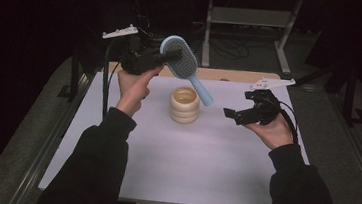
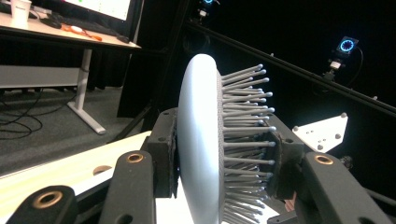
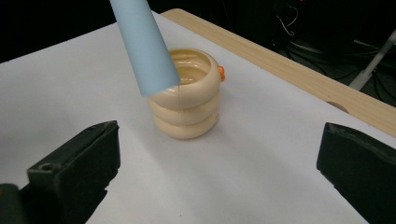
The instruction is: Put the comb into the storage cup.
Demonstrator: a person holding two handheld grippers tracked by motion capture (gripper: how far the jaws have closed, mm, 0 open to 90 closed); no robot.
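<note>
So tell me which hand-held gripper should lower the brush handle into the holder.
Left. The left hand-held gripper is shut on the brush head, handle tip above the holder. The right hand-held gripper is open beside it.

You see a hairbrush [image 1: 182, 57] of smooth matt blue plastic with stiff grey bristles, a glossy cream plastic holder [image 3: 187, 95], and a matt white worktop [image 3: 261, 158] edged with pale wood.
</note>
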